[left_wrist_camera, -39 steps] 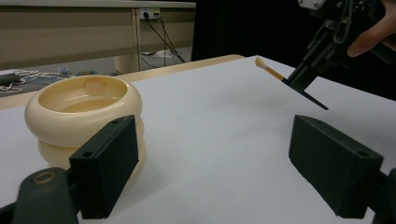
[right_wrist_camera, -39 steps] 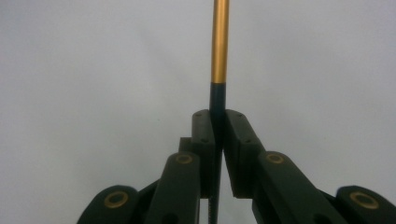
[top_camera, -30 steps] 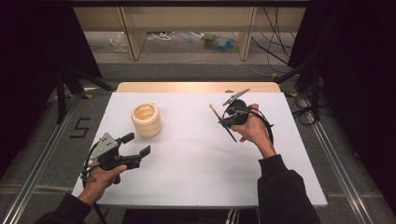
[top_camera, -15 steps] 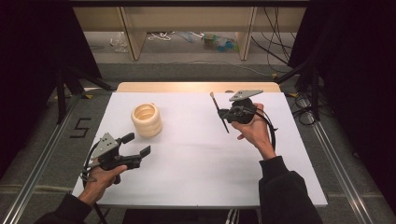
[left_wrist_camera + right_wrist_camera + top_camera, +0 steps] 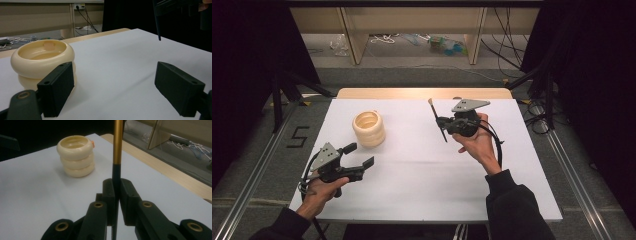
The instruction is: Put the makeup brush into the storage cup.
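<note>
White tabletop [image 5: 422, 170]: right gripper [image 5: 443, 121] clamps a brush [image 5: 117, 147], best lowered upright into the ribbed cream holder [image 5: 369, 128] (left gripper [image 5: 358, 155] gapes empty).

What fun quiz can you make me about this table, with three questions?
1. True or false: the right hand-held gripper is shut on a brush.
2. What stands on the table near the left hand-held gripper? A) a cream holder made of stacked rings B) a red cup C) a book
3. Fill in: the left hand-held gripper's jaws are ____.

Key: 1 true; 2 A; 3 open.
</note>
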`<state>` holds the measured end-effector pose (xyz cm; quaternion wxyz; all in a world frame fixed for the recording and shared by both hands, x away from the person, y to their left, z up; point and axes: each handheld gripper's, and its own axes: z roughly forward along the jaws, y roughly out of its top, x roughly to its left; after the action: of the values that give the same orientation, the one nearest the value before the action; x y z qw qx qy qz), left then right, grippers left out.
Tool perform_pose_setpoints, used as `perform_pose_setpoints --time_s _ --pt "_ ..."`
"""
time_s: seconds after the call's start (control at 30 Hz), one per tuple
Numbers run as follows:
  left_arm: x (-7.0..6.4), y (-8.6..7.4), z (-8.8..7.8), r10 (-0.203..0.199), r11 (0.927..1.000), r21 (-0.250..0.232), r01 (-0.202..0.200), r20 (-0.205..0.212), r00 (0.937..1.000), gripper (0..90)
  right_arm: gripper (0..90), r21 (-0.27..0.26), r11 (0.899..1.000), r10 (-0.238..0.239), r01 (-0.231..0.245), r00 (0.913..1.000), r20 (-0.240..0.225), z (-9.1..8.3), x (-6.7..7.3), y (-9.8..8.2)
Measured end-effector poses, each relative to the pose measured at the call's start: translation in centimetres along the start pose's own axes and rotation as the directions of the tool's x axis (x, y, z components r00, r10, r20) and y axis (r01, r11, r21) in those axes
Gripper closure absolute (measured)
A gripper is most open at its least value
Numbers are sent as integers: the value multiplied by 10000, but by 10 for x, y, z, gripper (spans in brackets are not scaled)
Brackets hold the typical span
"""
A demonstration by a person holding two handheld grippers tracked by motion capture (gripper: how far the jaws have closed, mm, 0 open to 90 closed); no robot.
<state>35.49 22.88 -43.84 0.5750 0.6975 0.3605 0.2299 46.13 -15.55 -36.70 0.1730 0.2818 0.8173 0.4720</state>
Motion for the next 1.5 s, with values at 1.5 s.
perform_pose_setpoints --time_s 1.5 --pt "-26 0 25 -235 9997 76 228 973 9950 157 833 -658 9977 -295 161 9776 -2083 31 60 10"
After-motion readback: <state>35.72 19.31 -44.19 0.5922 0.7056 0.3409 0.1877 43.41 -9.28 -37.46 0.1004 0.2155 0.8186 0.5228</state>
